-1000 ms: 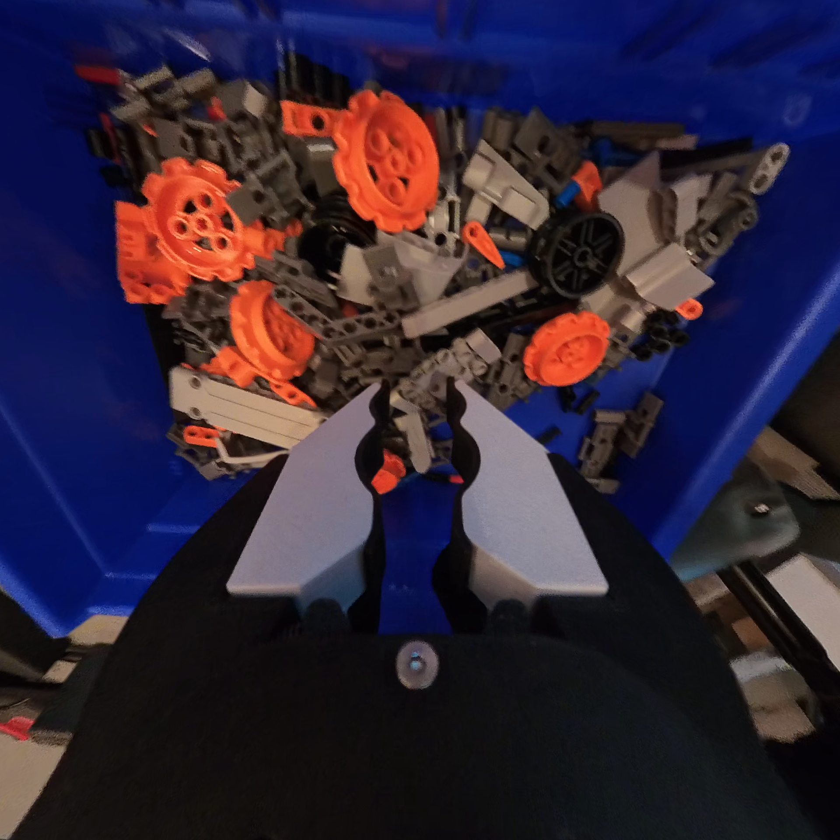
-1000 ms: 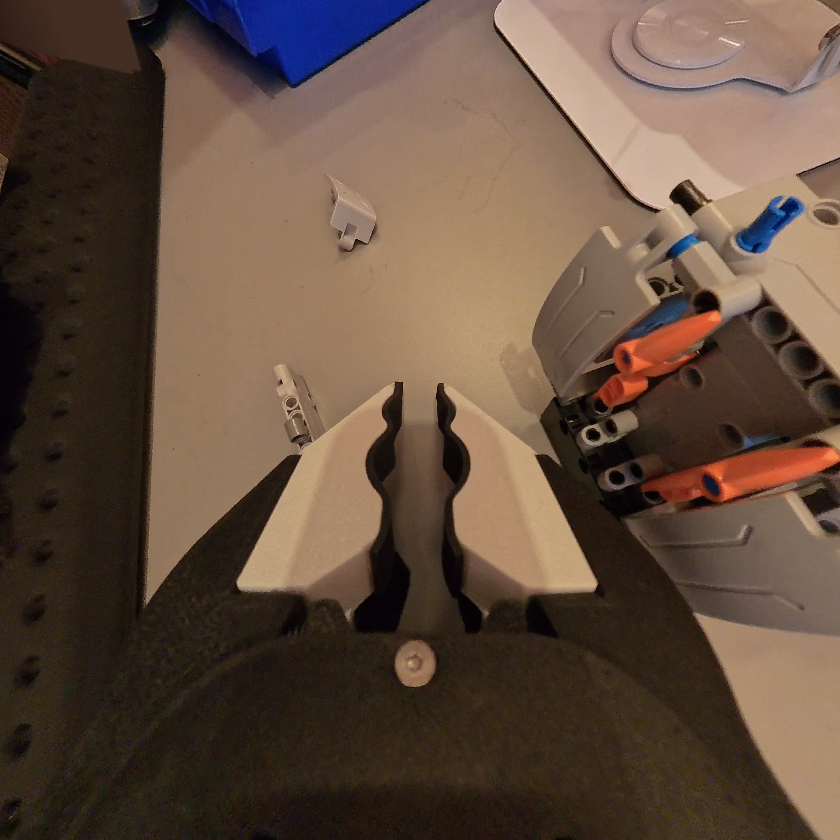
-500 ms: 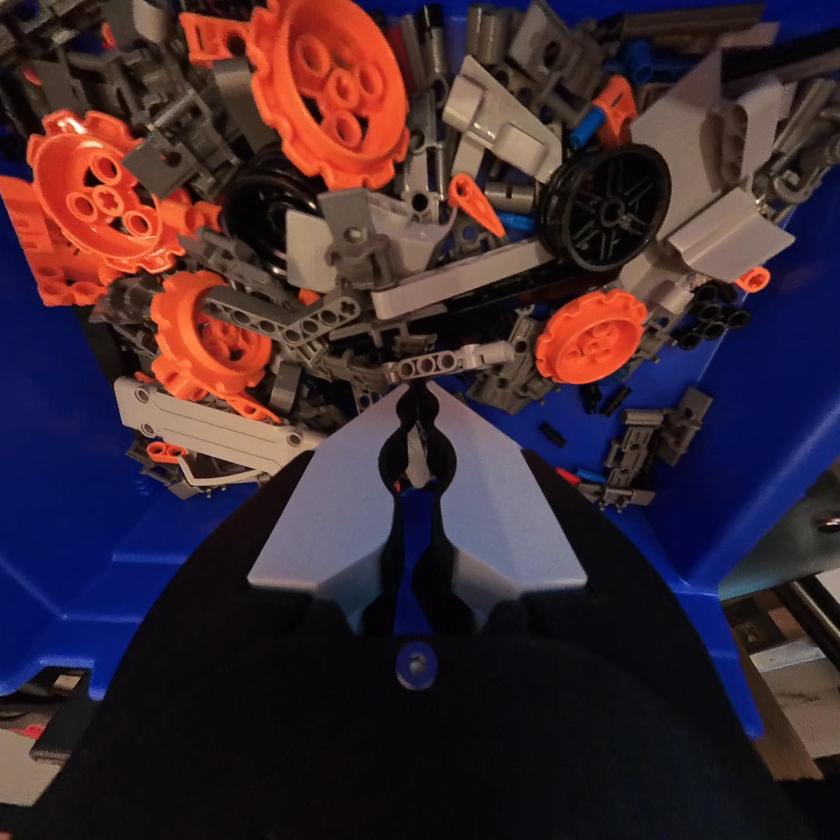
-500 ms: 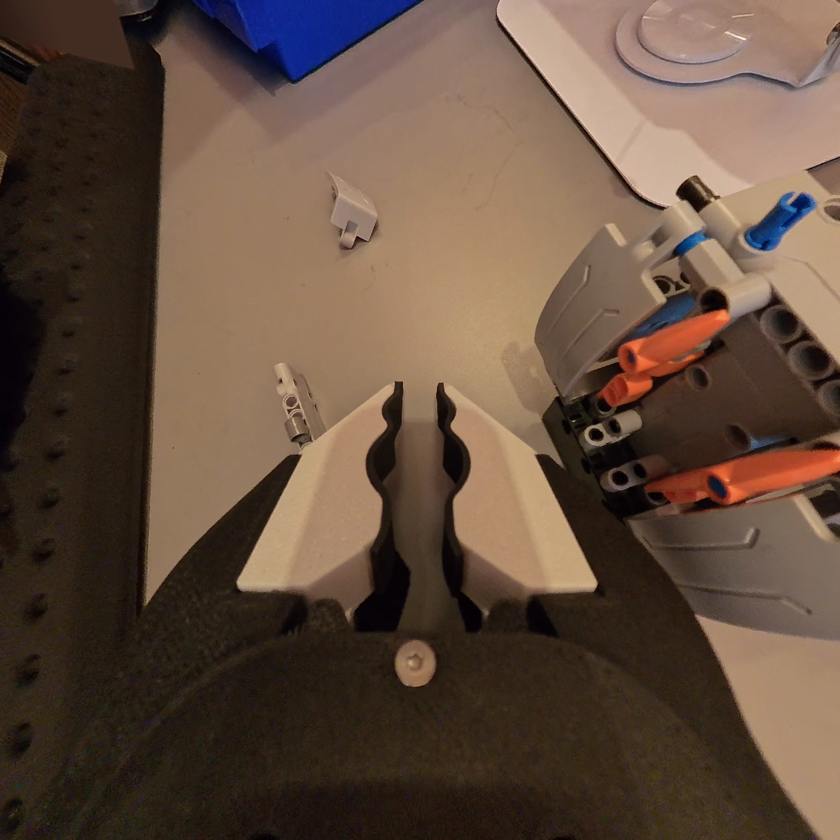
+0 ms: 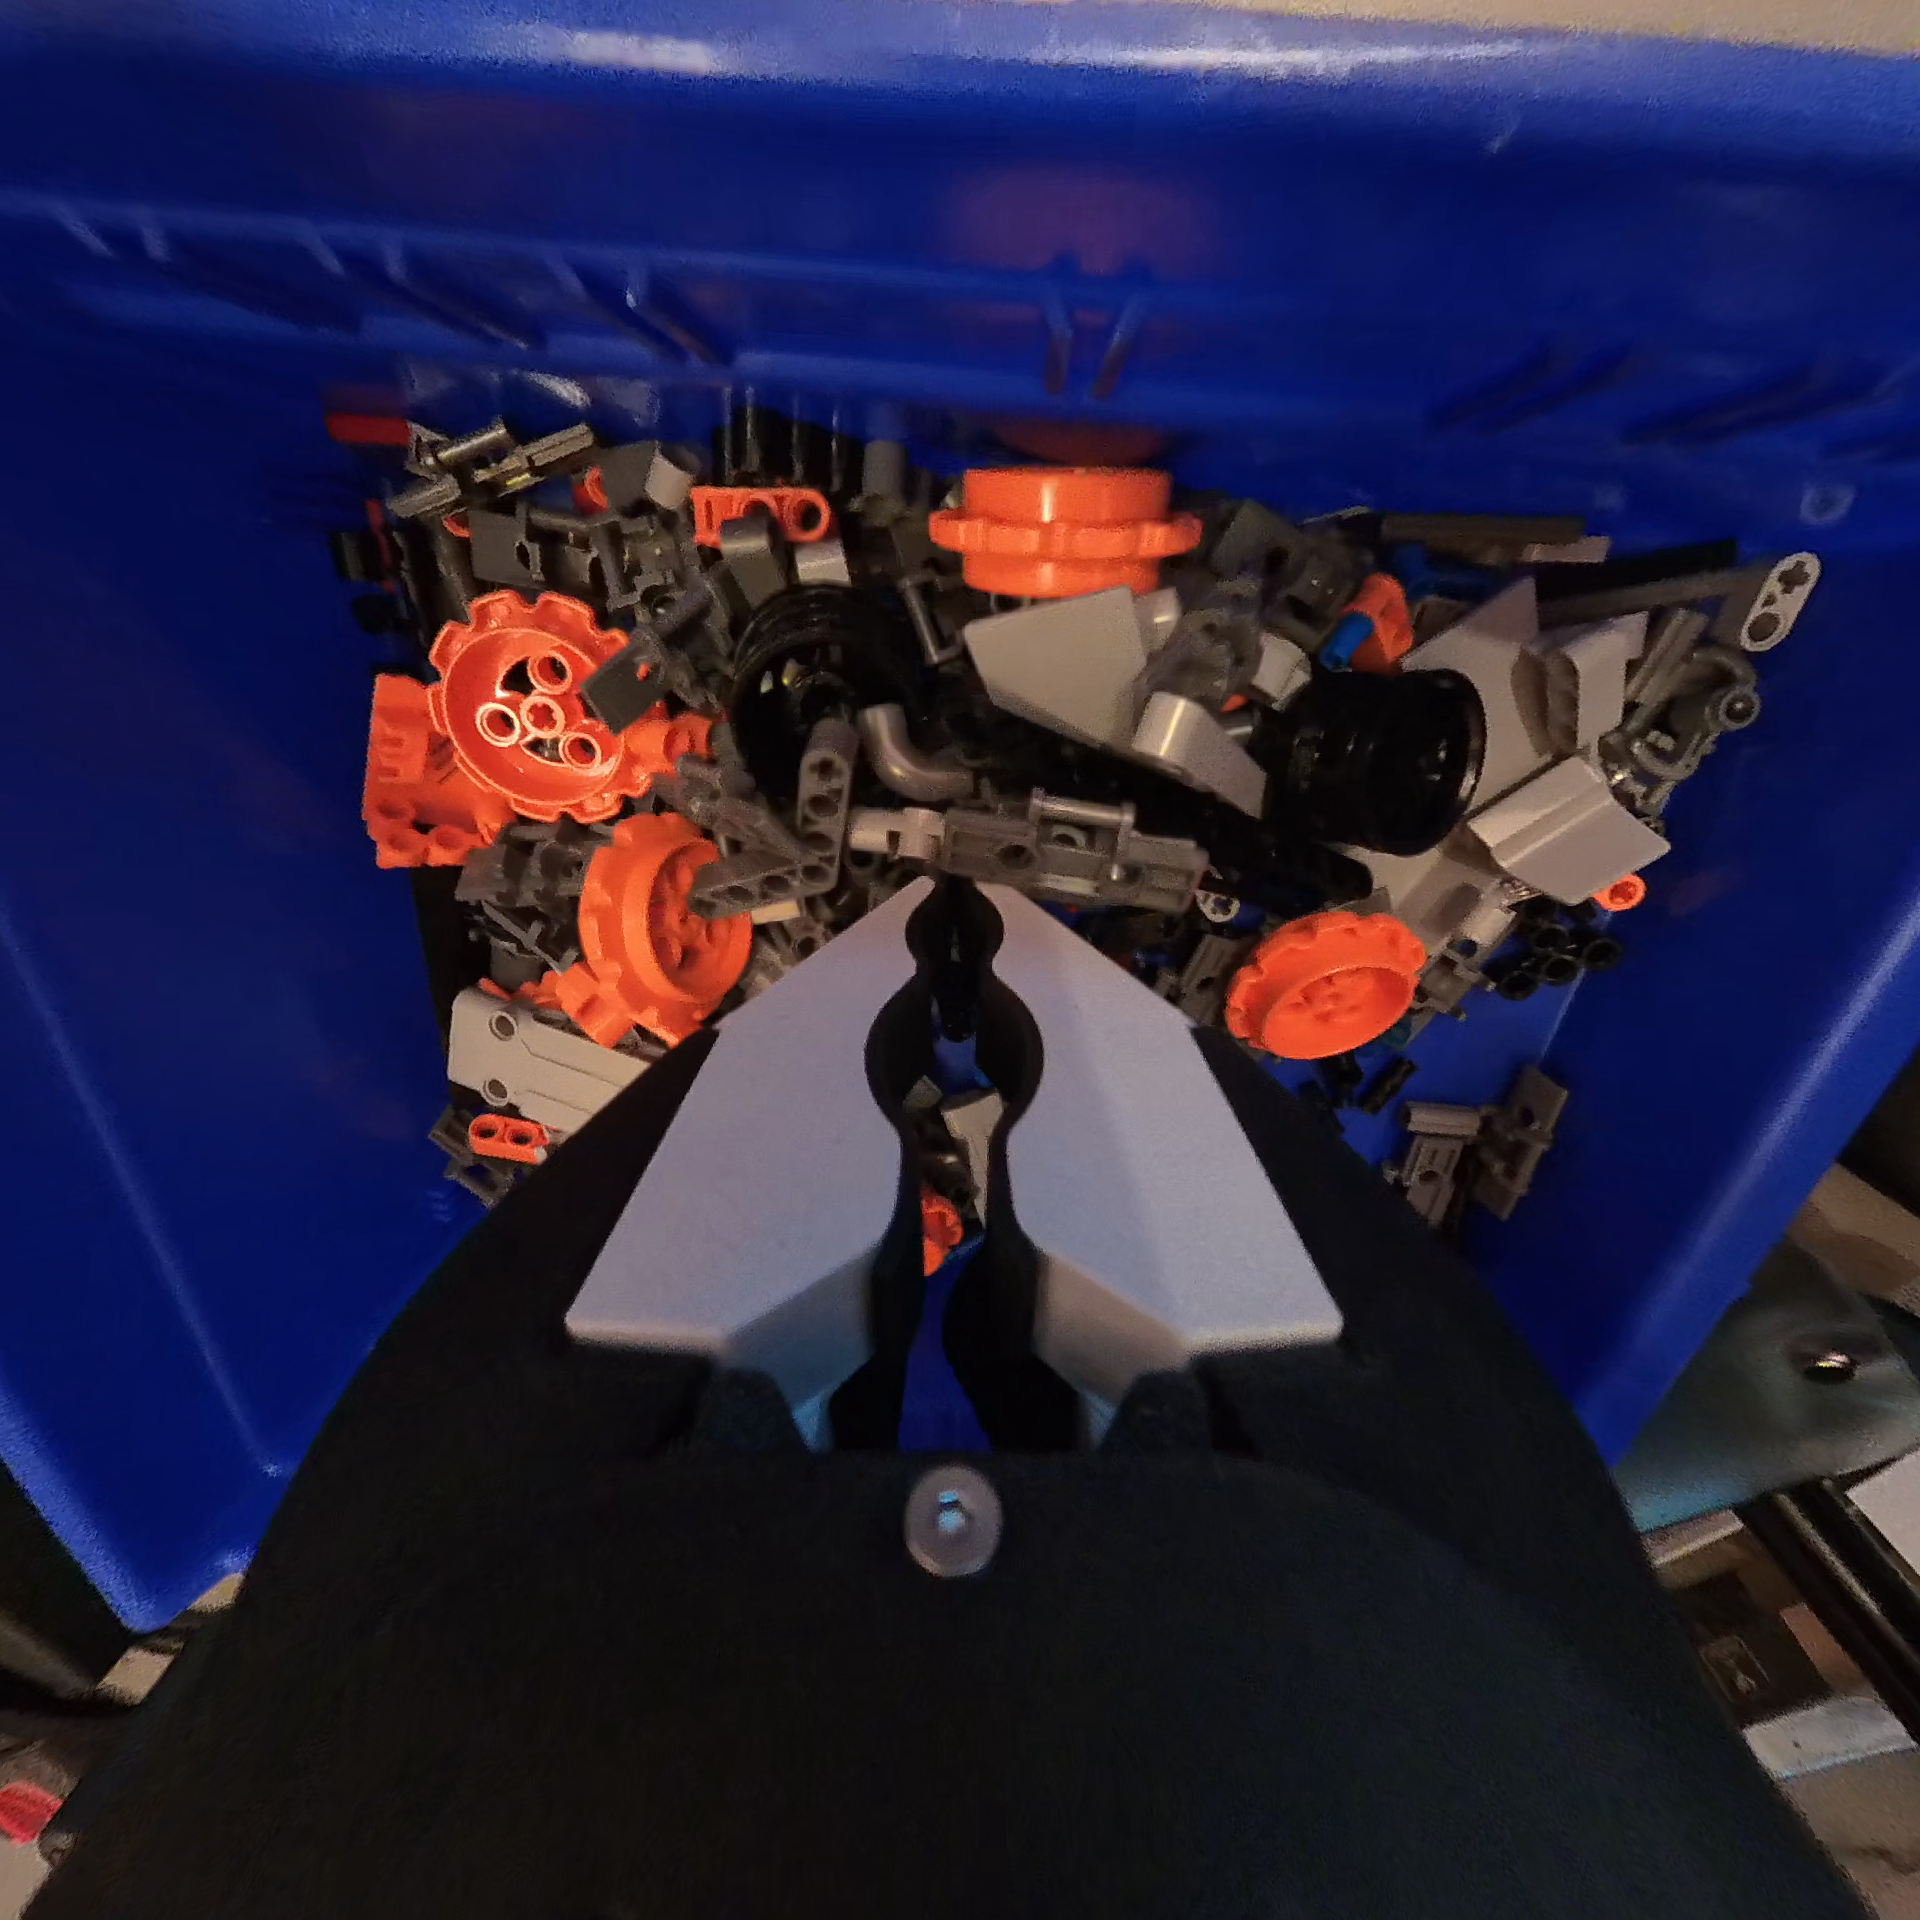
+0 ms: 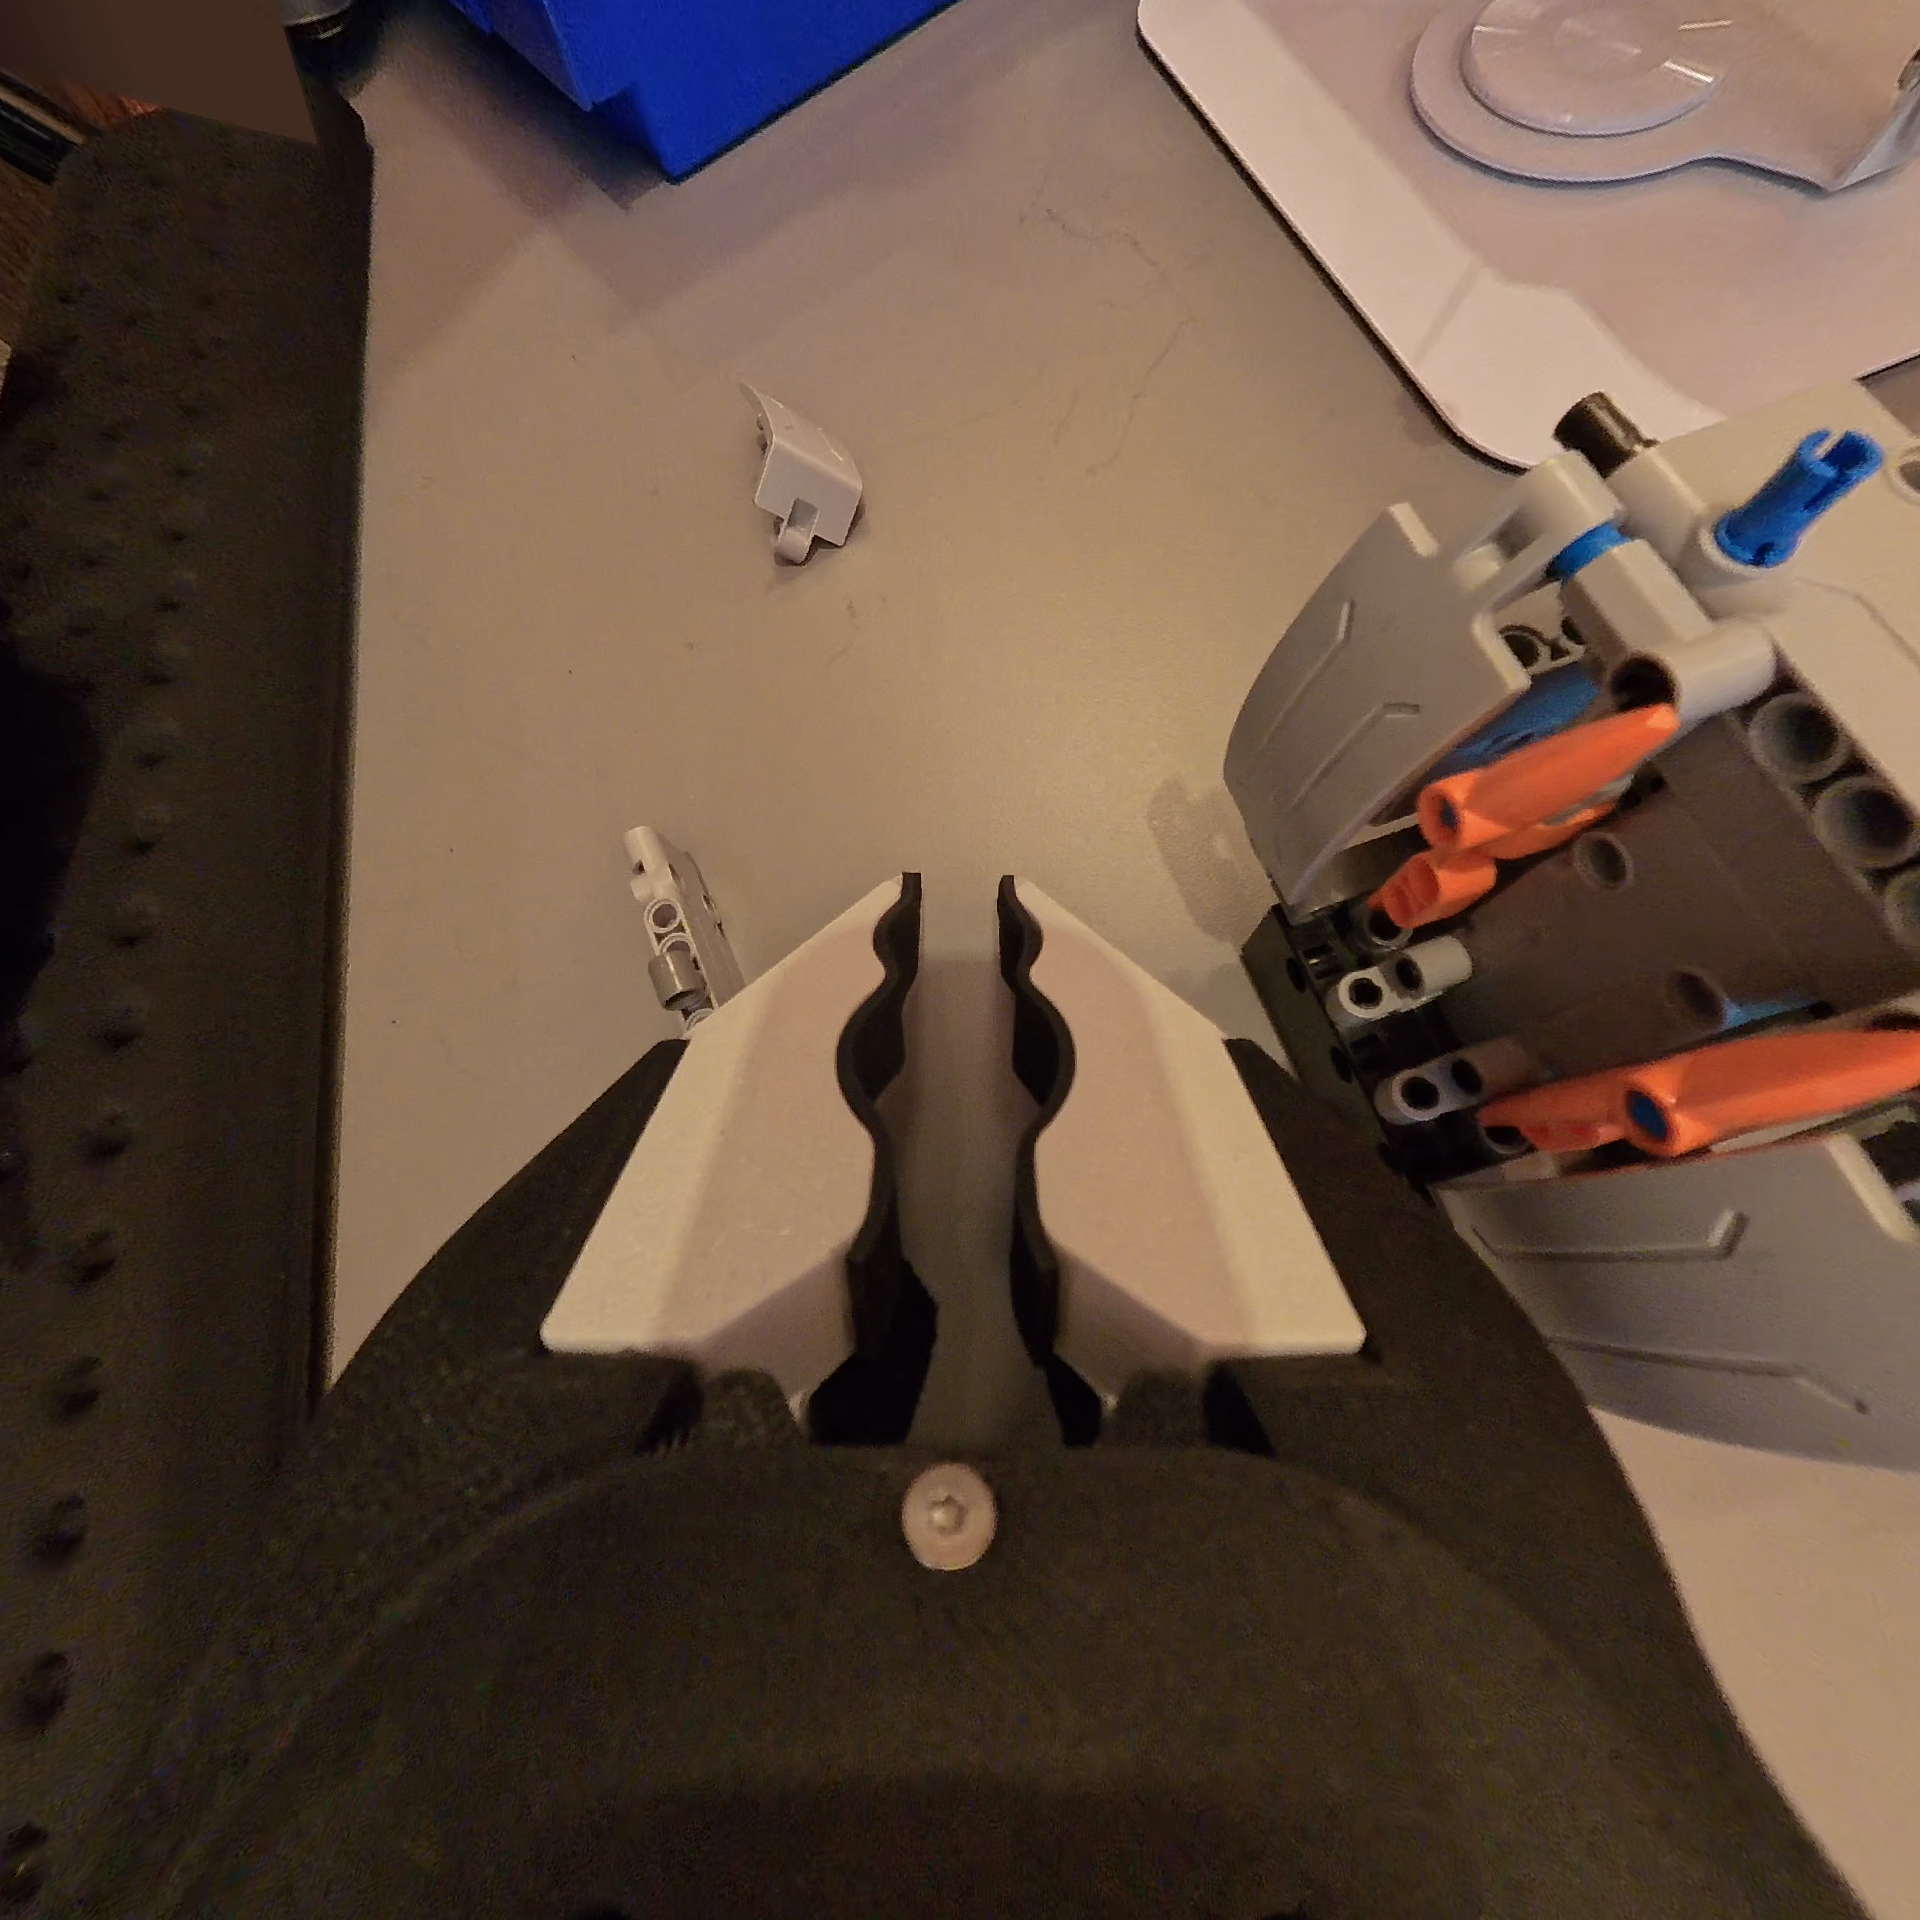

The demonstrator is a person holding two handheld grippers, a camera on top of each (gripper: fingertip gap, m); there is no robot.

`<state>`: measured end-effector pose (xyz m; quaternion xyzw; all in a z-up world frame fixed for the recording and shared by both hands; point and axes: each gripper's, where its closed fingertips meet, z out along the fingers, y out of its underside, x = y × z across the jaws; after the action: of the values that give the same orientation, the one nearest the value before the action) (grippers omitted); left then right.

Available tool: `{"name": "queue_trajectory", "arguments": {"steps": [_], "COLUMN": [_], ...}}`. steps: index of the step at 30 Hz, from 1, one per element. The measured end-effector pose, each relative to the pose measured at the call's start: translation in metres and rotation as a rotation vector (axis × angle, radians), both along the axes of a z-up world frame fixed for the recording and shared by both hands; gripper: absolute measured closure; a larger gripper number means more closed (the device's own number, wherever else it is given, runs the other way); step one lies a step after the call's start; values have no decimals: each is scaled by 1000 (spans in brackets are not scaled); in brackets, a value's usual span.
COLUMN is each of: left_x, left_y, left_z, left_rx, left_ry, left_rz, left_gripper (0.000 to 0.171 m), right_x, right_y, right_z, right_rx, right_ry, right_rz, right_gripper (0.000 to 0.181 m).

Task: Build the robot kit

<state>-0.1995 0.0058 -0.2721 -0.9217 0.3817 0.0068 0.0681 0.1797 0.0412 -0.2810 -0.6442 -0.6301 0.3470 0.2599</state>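
The left gripper (image 5: pixel 951 909) has its jaws pressed together at the tips. They seem to pinch the lower edge of a dark grey connector piece (image 5: pixel 1049 847) that lies crosswise just above them, though the contact itself is too dark to make out for certain. Such a shallow hold on one edge could let the piece swing or slip free. It also sits against a black beam and other loose parts in the blue bin (image 5: pixel 208 831), so a neighbour could snag on it and be dragged along. The piece is long and flat, dull grey, with round holes and small lugs along its length. It lies near the middle of the bin, over a heap that includes an orange toothed wheel (image 5: pixel 530 717), a black tyre (image 5: pixel 1382 758) and pale grey panels. The right gripper (image 6: pixel 958 894) hangs over the grey bench (image 6: pixel 623 623) with its jaws a narrow gap apart and nothing between them. A small light grey beam (image 6: pixel 675 925) lies just beside its left finger, and a curved grey panel piece (image 6: pixel 800 468) lies farther ahead. A half-built grey and orange model (image 6: pixel 1558 935) stands close on the right, near enough to be knocked by a sideways move.
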Motion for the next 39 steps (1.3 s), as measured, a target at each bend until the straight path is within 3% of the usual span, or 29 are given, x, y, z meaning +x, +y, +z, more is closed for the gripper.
{"name": "queue_trajectory", "arguments": {"steps": [6,11,19,25,28,33,39], "left_x": [4,-7,-52,-68,-66,-63,-42], "left_y": [6,-3,-25,-42,-35,-34,-57], "left_z": [6,9,18,-4,-12,-14,-10], "left_rx": [22,7,-22,-180,-191,-196,-220], "left_ry": [-23,-12,74,129,136,152,98], "left_rz": [5,19,131,225,237,226,159], "left_gripper": [171,159,149,132,133,149,154], "right_x": [0,0,0,0,0,0,1], "right_y": [0,0,0,-1,-1,-1,-1], "right_z": [0,1,0,0,0,1,1], "right_rx": [0,-1,-1,1,1,0,-2], "right_ry": [-1,2,-1,-2,-1,1,1], "right_rz": [0,-1,0,2,2,3,5], "right_gripper": [168,168,168,168,168,168,168]}}
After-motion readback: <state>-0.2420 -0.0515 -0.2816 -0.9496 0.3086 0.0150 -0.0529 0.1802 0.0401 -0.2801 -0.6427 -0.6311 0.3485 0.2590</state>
